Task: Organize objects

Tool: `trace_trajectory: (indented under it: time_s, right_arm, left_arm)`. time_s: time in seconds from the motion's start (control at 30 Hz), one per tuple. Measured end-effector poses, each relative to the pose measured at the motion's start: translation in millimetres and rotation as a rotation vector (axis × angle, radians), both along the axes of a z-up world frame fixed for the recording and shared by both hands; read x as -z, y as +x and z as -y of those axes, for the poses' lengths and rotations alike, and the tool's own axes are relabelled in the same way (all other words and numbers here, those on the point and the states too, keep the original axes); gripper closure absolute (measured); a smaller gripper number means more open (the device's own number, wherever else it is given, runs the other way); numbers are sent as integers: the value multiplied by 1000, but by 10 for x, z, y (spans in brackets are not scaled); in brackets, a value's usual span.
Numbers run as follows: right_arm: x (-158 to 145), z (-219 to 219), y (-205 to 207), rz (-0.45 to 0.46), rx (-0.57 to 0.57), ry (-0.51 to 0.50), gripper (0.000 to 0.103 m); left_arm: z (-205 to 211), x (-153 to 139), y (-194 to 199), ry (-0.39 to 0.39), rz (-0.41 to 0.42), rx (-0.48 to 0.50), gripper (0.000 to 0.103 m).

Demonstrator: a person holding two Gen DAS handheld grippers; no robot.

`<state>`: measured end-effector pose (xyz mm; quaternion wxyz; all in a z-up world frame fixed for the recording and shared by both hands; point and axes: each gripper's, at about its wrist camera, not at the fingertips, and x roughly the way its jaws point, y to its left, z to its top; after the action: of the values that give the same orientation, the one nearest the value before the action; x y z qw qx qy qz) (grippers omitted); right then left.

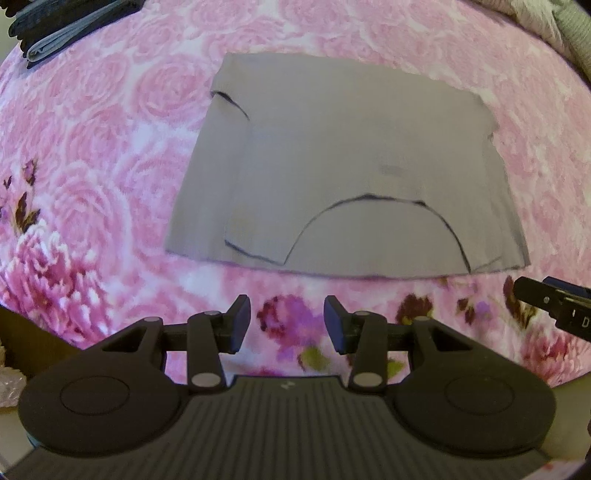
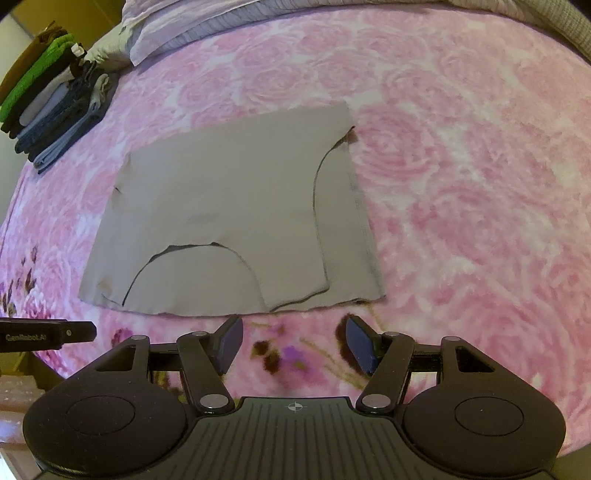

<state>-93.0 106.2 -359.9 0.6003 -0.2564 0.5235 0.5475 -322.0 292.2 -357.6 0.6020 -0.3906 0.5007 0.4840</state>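
Observation:
A grey garment with dark-edged curved cut-outs lies flat and folded on the pink rose-patterned blanket. My left gripper hovers just short of its near edge, open, nothing between its blue pads. In the right wrist view the same grey garment lies ahead, and my right gripper stands open wider, also empty, just before the near hem. The other gripper's tip shows at the right edge of the left view and at the left edge of the right view.
A stack of folded clothes, green, dark and blue, sits at the far left of the blanket; its edge shows as folded clothes in the left view. Pale bedding lies along the back.

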Motion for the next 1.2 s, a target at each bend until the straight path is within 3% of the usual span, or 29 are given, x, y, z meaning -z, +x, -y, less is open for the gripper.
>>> trace_trajectory:
  time_s: [0.2, 0.33, 0.57, 0.67, 0.77, 0.9, 0.97, 1.0, 1.07, 1.13, 1.2]
  right_arm:
    - [135, -137, 383, -35, 56, 71, 44]
    - [299, -368, 731, -88, 111, 143, 44]
    - [721, -843, 1209, -308, 237, 260, 53]
    - [872, -975, 1362, -380, 269, 313, 55]
    - [983, -1072, 1448, -416, 264, 338, 66]
    - [987, -1173, 1432, -402, 211, 336, 72]
    - [975, -1234, 1381, -380, 193, 319, 81]
    - [986, -1246, 1353, -372, 191, 305, 95]
    - [987, -1281, 1290, -343, 207, 270, 99]
    - [909, -1328, 1193, -284, 228, 234, 101]
    - [756, -1420, 1011, -164, 234, 181, 102]
  left_arm:
    - [-238, 41, -319, 114, 44, -37, 64]
    - [-544, 129, -631, 139, 92, -128, 64]
    - [-936, 210, -947, 161, 187, -243, 64]
    - [-1024, 250, -1024, 162, 204, -240, 64]
    - [-1112, 303, -1098, 162, 220, -228, 64]
    - [-1293, 412, -1225, 139, 249, -222, 64]
    - [-1396, 448, -1283, 111, 256, -219, 64]
    - [-1439, 450, -1313, 103, 266, -210, 64]
    - [-1516, 448, -1369, 94, 274, -182, 64]
    - [-1600, 450, -1450, 86, 273, -160, 64]
    - [-1673, 453, -1537, 70, 283, -155, 64]
